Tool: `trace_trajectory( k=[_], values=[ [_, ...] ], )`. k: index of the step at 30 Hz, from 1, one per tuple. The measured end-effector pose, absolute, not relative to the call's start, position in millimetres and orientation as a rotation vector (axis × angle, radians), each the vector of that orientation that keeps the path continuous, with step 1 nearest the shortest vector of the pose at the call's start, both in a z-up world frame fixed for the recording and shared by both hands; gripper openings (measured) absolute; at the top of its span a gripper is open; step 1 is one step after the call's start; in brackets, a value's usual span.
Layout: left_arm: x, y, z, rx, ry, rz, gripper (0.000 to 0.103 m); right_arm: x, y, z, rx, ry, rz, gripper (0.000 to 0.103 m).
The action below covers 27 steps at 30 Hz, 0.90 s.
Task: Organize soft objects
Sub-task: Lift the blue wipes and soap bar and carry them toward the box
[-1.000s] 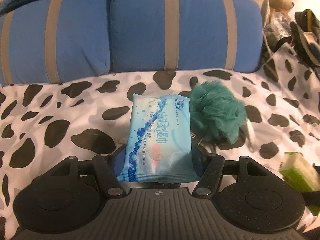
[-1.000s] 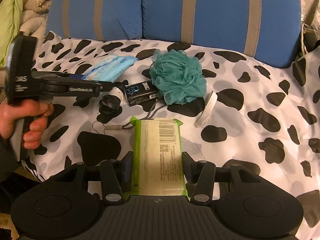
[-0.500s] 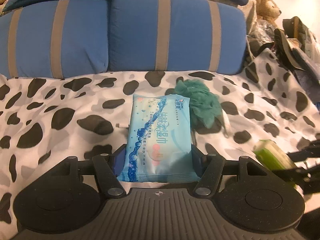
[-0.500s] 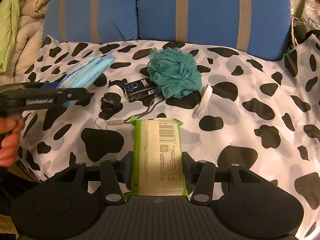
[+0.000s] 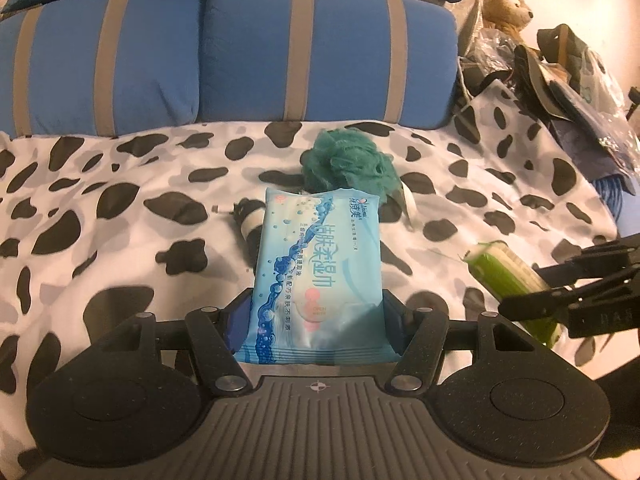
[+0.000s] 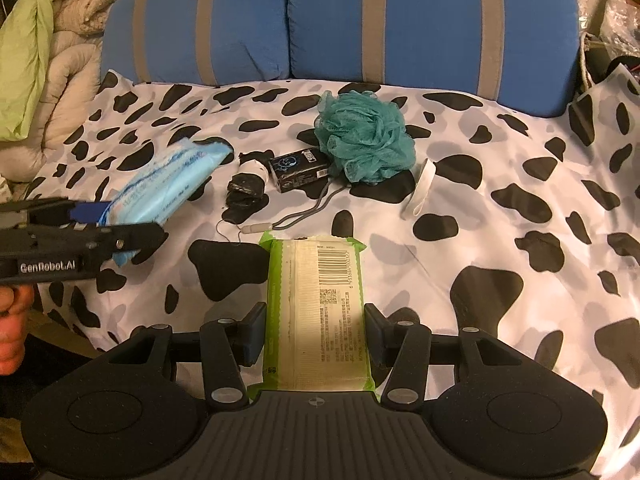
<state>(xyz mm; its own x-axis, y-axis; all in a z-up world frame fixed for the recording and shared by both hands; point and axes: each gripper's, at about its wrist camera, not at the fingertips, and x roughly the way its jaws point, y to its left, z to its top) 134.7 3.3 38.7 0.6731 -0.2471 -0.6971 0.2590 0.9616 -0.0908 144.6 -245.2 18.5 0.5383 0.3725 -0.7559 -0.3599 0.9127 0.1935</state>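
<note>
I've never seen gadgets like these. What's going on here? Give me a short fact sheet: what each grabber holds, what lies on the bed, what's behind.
Left gripper: shut on the blue wipes pack, lifted off the spotted sheet
Right gripper: shut on the green wipes pack, barcode side up
On the sheet: teal bath pouf, small black box, grey cord, white band
Behind: blue striped pillows
Far right in the left view: teddy bear
</note>
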Motion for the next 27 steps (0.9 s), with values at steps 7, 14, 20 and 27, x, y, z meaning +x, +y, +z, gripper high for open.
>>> trace_trajectory(
  k=[7,14,20,27],
  values=[
    [105.6,1.3,40.3,0.014,0.799,-0.305,0.063,126.2,-246.0,17.9,0.027,0.912,0.437,0.053],
    [76.1,-4.0,35.9,0.026,0.839,-0.32,0.063,107.0,-249.5,18.8,0.045,0.914,0.434,0.053],
    [53.2,-7.1,34.1,0.027,0.866,-0.321,0.063,92.8,-254.5,21.9,0.066,0.908,0.427,0.053],
    [31.6,-10.5,27.0,0.034,0.934,-0.319,0.063,76.8,-252.8,24.1,0.071,0.911,0.435,0.053]
  ],
)
